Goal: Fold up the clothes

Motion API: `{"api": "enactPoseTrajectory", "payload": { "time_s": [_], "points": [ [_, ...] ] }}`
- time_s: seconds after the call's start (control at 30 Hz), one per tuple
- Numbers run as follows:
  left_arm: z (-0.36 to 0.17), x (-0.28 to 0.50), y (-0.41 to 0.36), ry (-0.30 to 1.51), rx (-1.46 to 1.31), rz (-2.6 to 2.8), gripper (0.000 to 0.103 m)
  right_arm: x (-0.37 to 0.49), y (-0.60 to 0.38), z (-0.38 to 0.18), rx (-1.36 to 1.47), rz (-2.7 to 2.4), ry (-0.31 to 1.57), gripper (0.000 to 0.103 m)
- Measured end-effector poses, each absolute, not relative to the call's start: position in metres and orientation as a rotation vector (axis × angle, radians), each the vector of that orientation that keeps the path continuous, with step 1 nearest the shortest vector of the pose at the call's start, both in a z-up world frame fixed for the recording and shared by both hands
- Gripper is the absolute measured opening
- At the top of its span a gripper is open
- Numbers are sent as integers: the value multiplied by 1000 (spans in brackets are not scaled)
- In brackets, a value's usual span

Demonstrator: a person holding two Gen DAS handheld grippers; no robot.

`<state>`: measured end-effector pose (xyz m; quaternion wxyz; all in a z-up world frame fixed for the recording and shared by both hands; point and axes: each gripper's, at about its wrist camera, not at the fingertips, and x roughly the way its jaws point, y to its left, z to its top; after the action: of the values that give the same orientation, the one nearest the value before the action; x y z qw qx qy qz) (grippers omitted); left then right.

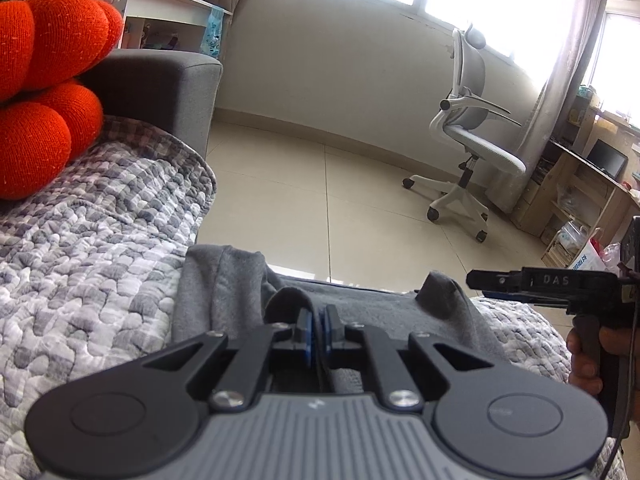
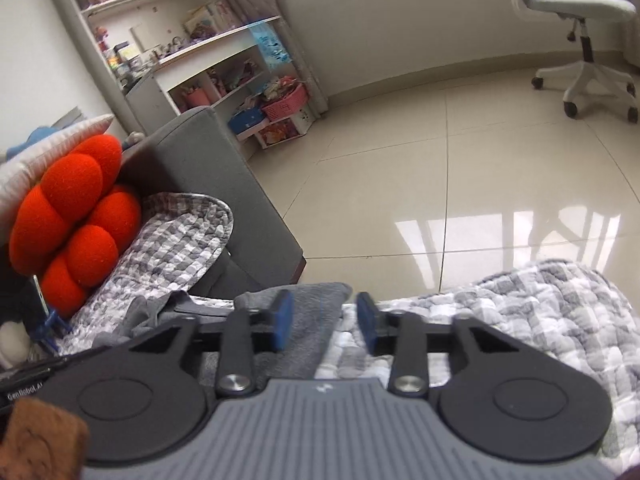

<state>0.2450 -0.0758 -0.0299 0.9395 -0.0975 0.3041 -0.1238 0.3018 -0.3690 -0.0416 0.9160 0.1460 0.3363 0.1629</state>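
So the grey sweatshirt (image 1: 360,308) was lying on the checked quilt (image 1: 92,240) that covers the sofa, right at the quilt's front edge with the tiled floor (image 1: 360,184) just past it. The left gripper (image 1: 319,330) had its fingers pinched nearly together, and a fold of the grey fabric looked caught between the blue pads, probably to pin that side while the other end gets sorted. The right gripper (image 2: 325,322) was a different story: fingers about half spread, nothing between them, hovering over the sweatshirt's edge where it meets the quilt. My guess is it's lining up for a fresh grab. In the left view a corner of the sweatshirt poked up just beside the right gripper's tip. The red knot cushion (image 1: 44,92) sat well back on the quilt, out of the way.
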Motion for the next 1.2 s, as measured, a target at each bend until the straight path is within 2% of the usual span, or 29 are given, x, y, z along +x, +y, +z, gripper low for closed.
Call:
{"api": "enactPoseTrajectory", "payload": {
  "time_s": [0.13,0.17,0.2,0.23,0.43,0.6,0.67,0.7,0.73,0.77,0.8,0.83,1.0,1.07,1.1,1.13,1.2],
  "points": [
    [-27,244,-76,613,-199,-253,5,311,-336,-44,149,338,732,52],
    [-28,245,-77,613,-188,-248,5,312,-334,-47,128,319,739,46],
    [-28,245,-78,613,-177,-244,5,313,-332,-51,106,301,745,8],
    [-28,244,-78,610,-171,-242,4,315,-329,-54,84,282,751,2],
    [-24,244,-78,587,-170,-253,2,302,-365,-53,235,224,679,1],
    [-27,248,-77,624,-186,-267,3,302,-367,-52,256,228,683,1],
    [-29,250,-75,654,-208,-280,8,302,-368,-51,264,230,685,2],
    [-30,252,-74,666,-220,-286,20,302,-368,-51,268,231,686,8],
    [-28,251,-72,661,-233,-288,33,302,-369,-51,272,231,687,21],
    [-26,251,-71,649,-237,-289,35,302,-369,-51,277,232,688,29],
    [-24,250,-70,638,-241,-290,36,301,-369,-49,279,241,681,47],
    [-23,251,-69,638,-250,-294,36,299,-369,-46,278,261,662,52],
    [-34,259,-77,698,-233,-301,34,300,-347,-46,172,313,683,52],
    [-40,258,-88,720,-138,-286,10,305,-335,-55,94,295,712,28],
    [-41,257,-92,717,-107,-282,1,306,-332,-56,79,292,706,14],
    [-38,255,-91,690,-109,-286,1,306,-332,-55,79,283,699,4],
    [-32,250,-88,634,-113,-295,1,303,-339,-51,111,249,668,2]
  ]
}}
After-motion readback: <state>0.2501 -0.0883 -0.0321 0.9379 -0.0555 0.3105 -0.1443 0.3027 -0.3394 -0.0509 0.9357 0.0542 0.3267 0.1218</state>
